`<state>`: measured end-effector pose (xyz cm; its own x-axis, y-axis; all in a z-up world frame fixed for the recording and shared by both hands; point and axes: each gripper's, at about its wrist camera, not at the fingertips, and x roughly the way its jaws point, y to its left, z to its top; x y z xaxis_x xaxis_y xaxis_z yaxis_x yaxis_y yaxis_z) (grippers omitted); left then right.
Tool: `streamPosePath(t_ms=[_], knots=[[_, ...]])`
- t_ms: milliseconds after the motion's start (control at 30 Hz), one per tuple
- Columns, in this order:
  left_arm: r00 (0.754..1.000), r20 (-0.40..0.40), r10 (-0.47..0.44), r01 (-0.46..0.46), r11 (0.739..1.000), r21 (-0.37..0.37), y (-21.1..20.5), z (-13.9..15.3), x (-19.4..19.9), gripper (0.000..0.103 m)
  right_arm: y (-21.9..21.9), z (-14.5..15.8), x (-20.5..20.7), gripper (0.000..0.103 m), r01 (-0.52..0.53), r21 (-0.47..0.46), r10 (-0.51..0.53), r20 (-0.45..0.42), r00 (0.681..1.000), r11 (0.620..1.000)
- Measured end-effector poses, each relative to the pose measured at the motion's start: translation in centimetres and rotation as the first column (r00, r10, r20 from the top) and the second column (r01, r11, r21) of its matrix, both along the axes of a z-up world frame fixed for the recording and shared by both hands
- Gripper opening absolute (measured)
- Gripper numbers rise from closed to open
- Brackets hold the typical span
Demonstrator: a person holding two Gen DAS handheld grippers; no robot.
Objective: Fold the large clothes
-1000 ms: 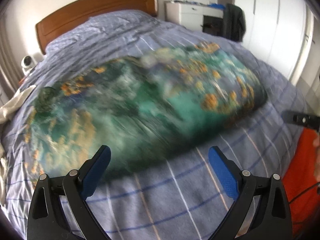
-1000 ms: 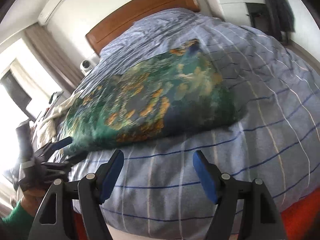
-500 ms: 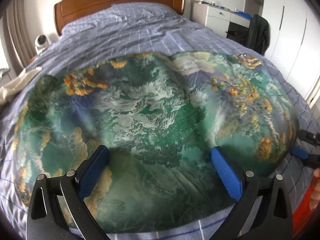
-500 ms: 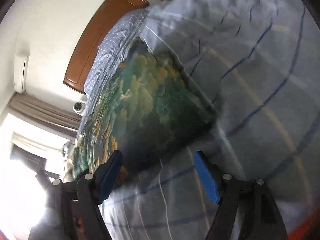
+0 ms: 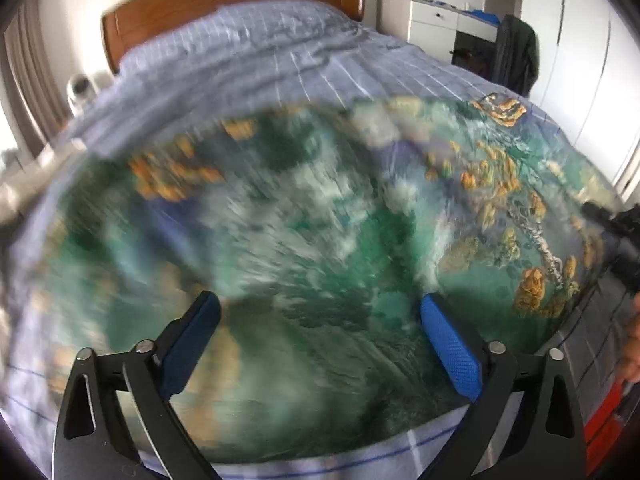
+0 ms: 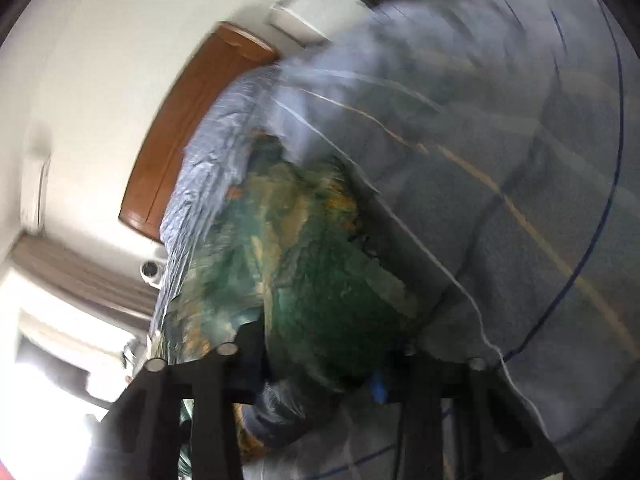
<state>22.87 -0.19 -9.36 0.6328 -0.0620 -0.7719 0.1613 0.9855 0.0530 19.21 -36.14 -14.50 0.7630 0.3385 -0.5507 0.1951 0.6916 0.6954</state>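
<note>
While both views are smeared by motion, we can still lay out the moment from near to far.

Left gripper: our left gripper [image 5: 320, 340] fills the bottom of the left wrist view, its blue pads [image 5: 450, 350] spread wide with nothing between them, poised over the near part of the cloth.

Right gripper: our right gripper [image 6: 316, 364] sits at the bottom centre of the right wrist view with green fabric bunched between its arms; we judge it is closing on that edge, but blur and cloth hide the pads, so we cannot tell whether it is clamped.

Garment: the green printed garment [image 5: 340, 248] with orange patches lies spread across the middle of the left view, its near hem low in the frame and its far edge about a third of the way down. In the right view the garment [image 6: 304, 280] runs from bottom centre toward the middle.

Bedding: the pale blue checked duvet [image 5: 280, 64] shows beyond and under the cloth.

Headboard: the wooden headboard [image 5: 224, 4] crosses the top of the left frame.

Step in hand: we judge we are taking hold of the near edge, right side first, to start a fold.

Next move: it calls for the left pads to drop onto the near hem and pinch one layer, matching the right hold, before lifting.
</note>
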Motion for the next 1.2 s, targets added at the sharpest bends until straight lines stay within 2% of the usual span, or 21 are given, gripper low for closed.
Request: streamPosePath(t_ms=[67,133,200,267,367,433,500,567,700,733,767,800,833,867,900,933,967,1033,1100,1133,1200], knots=[[0.998,0.060,-0.021,0.017,0.998,0.058,-0.3,2.9,-0.5,0.096,1.3,2.7,-0.9,0.034,-0.035,-0.099,0.042,0.072,0.997,0.994],[0.994,0.090,-0.070,0.067,0.997,0.033,-0.7,6.6,-0.6,0.096,3.0,5.3,-1.9,0.033,-0.062,-0.206,0.093,0.143,0.985,0.977],[0.985,0.077,-0.154,0.160,0.984,-0.081,-1.3,10.6,-0.3,0.097,5.4,7.5,-2.6,0.033,-0.082,-0.318,0.150,0.198,0.969,0.945],[0.964,0.038,-0.262,0.263,0.941,-0.212,-2.2,13.7,0.5,0.097,7.4,9.1,-3.2,0.033,-0.093,-0.407,0.201,0.233,0.951,0.909],[0.933,-0.018,-0.358,0.338,0.894,-0.293,-4.1,16.4,2.1,0.098,11.2,11.0,-4.0,0.033,-0.105,-0.549,0.294,0.269,0.917,0.829],[0.920,-0.066,-0.387,0.353,0.889,-0.291,-5.4,16.8,3.2,0.098,13.9,11.7,-5.0,0.033,-0.107,-0.652,0.365,0.274,0.890,0.750],[0.914,-0.111,-0.390,0.355,0.902,-0.247,-6.7,16.7,4.2,0.097,16.5,11.9,-5.6,0.033,-0.101,-0.731,0.422,0.271,0.865,0.675],[0.912,-0.156,-0.380,0.352,0.918,-0.182,-7.8,16.3,5.0,0.090,19.1,11.9,-6.6,0.033,-0.088,-0.808,0.484,0.258,0.836,0.583],[0.908,-0.248,-0.336,0.328,0.942,-0.075,-8.7,14.9,5.4,0.089,23.9,11.0,-8.3,0.033,-0.043,-0.916,0.592,0.222,0.774,0.400],[0.915,-0.260,-0.309,0.314,0.949,-0.024,-8.7,14.4,5.4,0.077,24.7,10.7,-8.7,0.033,-0.028,-0.930,0.610,0.217,0.762,0.366],[0.921,-0.269,-0.282,0.298,0.954,0.019,-8.5,13.8,5.5,0.048,25.2,10.6,-8.8,0.033,-0.019,-0.937,0.620,0.215,0.754,0.349],[0.923,-0.281,-0.263,0.283,0.959,0.032,-8.0,13.4,5.6,0.039,25.7,10.4,-9.0,0.033,-0.011,-0.944,0.631,0.213,0.746,0.331],[0.920,-0.287,-0.267,0.277,0.961,-0.004,-7.3,13.4,5.7,0.031,25.9,10.3,-9.1,0.033,-0.011,-0.947,0.637,0.208,0.742,0.321],[0.919,-0.289,-0.269,0.270,0.962,-0.038,-6.5,13.5,5.9,0.027,26.0,10.2,-9.3,0.034,-0.021,-0.946,0.642,0.202,0.740,0.322],[0.920,-0.289,-0.265,0.256,0.964,-0.069,-5.7,13.6,6.2,0.026,25.9,10.2,-9.3,0.043,-0.035,-0.943,0.646,0.199,0.737,0.331],[0.925,-0.280,-0.257,0.237,0.966,-0.101,-4.4,14.0,6.4,0.026,25.6,10.4,-9.3,0.048,-0.049,-0.936,0.652,0.204,0.731,0.348],[0.931,-0.269,-0.248,0.223,0.967,-0.120,-3.3,14.2,6.5,0.025,25.2,10.8,-9.7,0.062,-0.066,-0.927,0.662,0.213,0.718,0.369],[0.938,-0.254,-0.235,0.196,0.966,-0.170,-0.9,14.7,7.2,0.025,23.7,12.1,-10.6,0.067,-0.162,-0.868,0.700,0.253,0.668,0.469],[0.947,-0.238,-0.217,0.167,0.962,-0.216,2.5,14.6,7.5,0.025,21.8,12.9,-10.8,0.067,-0.252,-0.794,0.703,0.283,0.652,0.553],[0.952,-0.222,-0.209,0.156,0.960,-0.234,4.6,14.5,7.3,0.025,20.5,13.2,-10.5,0.067,-0.301,-0.739,0.692,0.296,0.658,0.602],[0.960,-0.202,-0.193,0.136,0.954,-0.265,7.8,13.8,7.1,0.026,18.9,13.4,-9.2,0.066,-0.348,-0.662,0.658,0.296,0.692,0.664]])
